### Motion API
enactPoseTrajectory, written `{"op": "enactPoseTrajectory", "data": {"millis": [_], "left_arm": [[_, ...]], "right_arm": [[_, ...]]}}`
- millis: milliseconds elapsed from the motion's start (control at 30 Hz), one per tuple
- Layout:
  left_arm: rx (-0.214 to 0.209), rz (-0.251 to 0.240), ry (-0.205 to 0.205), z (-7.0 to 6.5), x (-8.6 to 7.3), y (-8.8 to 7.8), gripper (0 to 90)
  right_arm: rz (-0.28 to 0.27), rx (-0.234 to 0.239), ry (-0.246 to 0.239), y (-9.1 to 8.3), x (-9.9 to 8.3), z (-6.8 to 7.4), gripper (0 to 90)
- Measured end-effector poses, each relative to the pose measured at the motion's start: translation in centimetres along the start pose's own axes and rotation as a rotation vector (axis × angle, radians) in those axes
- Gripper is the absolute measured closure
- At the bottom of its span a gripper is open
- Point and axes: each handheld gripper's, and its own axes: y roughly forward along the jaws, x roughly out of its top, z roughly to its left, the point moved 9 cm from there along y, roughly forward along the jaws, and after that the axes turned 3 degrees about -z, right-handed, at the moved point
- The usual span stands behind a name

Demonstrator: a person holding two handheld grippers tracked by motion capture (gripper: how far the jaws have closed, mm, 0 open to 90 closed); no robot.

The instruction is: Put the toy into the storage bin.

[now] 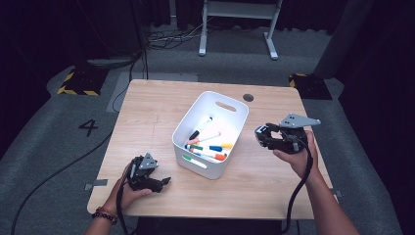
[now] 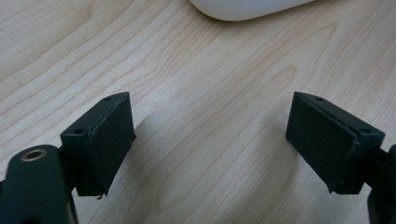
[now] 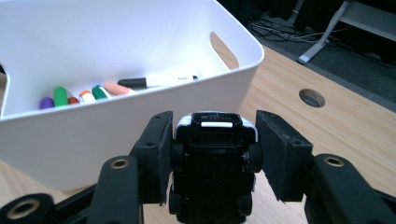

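**Toy car held beside the bin**

Plainly, the right gripper (image 3: 212, 154) had its jaws about half closed on a small black toy car (image 3: 212, 163), underside facing the camera, wheels pressed between the pads. In the high view the right gripper (image 1: 266, 137) hung above the desk (image 1: 147, 122), just right of the white bin (image 1: 208, 105), with the right hand (image 1: 296, 156) wrapped around its body and its grey plate on top. The left gripper (image 2: 210, 140) stood wide open with nothing between its jaws, bare wood grain beneath. From above, the left gripper (image 1: 164, 182) sat low over the near left part of the desk, held by the left hand (image 1: 128, 191), a beaded band on the wrist.

The desk was light wood with a round cable hole (image 1: 248, 97) near its far edge. It stood on grey carpet marked with a "4" (image 1: 88, 127), with black-and-yellow striped blocks (image 1: 78, 81) beyond and a white frame (image 1: 240, 24) at the back of a dark room.

The right gripper view gave the car's chassis and the markers (image 3: 84, 95) lying along the bin's far wall, one black-capped. The high view showed the markers (image 1: 208, 144) spread across the bin floor. The left gripper view caught the bin's rounded corner (image 2: 243, 9) ahead.
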Motion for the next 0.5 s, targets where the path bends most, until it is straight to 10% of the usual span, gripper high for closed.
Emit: {"op": "enactPoseTrajectory", "data": {"millis": [500], "left_arm": [[0.000,-0.001,0.000,0.0,0.0,0.0,15.5]], "right_arm": [[-0.018,0.024,-0.011,0.7,3.4,-0.2,48.9]]}}
